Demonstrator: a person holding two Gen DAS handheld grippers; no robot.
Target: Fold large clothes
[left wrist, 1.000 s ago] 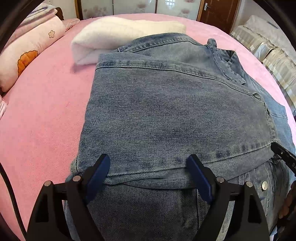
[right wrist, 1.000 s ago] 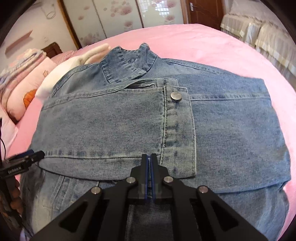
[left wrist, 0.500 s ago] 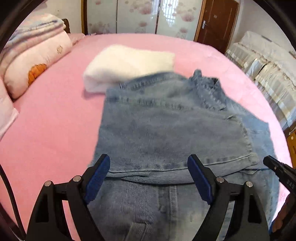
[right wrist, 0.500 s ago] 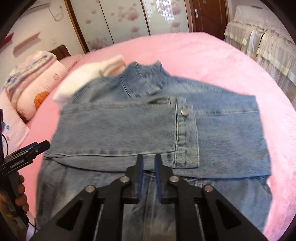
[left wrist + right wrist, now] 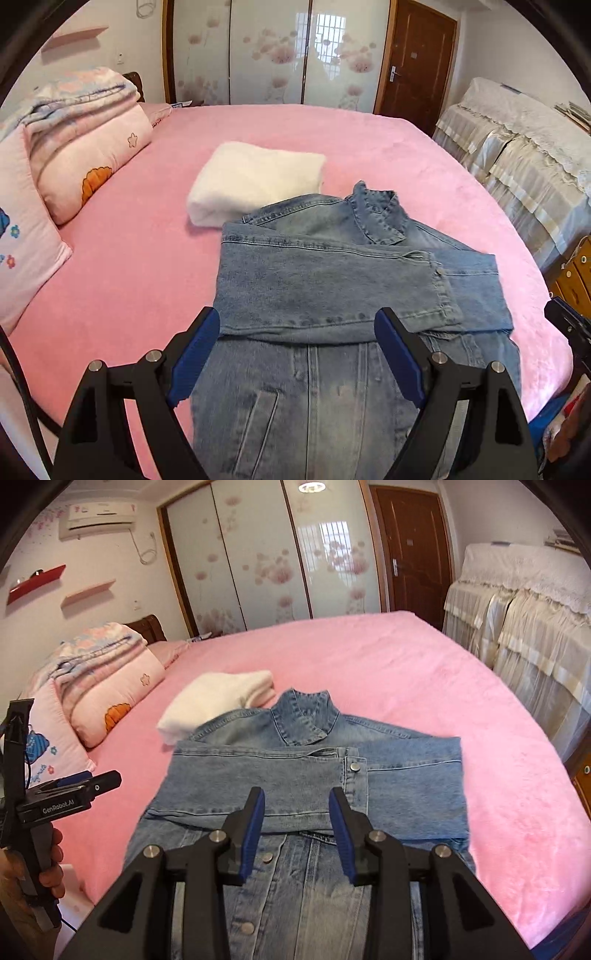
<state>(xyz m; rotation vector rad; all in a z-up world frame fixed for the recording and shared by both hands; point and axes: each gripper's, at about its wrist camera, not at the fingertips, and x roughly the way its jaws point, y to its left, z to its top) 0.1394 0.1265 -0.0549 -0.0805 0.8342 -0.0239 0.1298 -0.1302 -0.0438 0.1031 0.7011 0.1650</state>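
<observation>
A blue denim jacket [image 5: 332, 288] lies flat on the pink bed [image 5: 129, 280], collar away from me, both sleeves folded across its chest. It also shows in the right wrist view [image 5: 295, 782]. My left gripper [image 5: 297, 354] is open and empty, held above the jacket's lower front. My right gripper [image 5: 297, 827] is open and empty, held above the jacket near the folded sleeve's cuff with its metal button [image 5: 355, 766]. The left gripper also shows at the left edge of the right wrist view [image 5: 92, 784].
A folded white garment [image 5: 255, 181] lies just beyond the jacket's left shoulder. Pillows and folded quilts [image 5: 85, 147] are stacked at the bed's left. Covered furniture [image 5: 517, 147] stands along the right. Wardrobe doors [image 5: 273, 51] and a door are behind.
My right gripper has opened and let go of the sleeve. Both grippers have pulled back and risen from the jacket, which lies still.
</observation>
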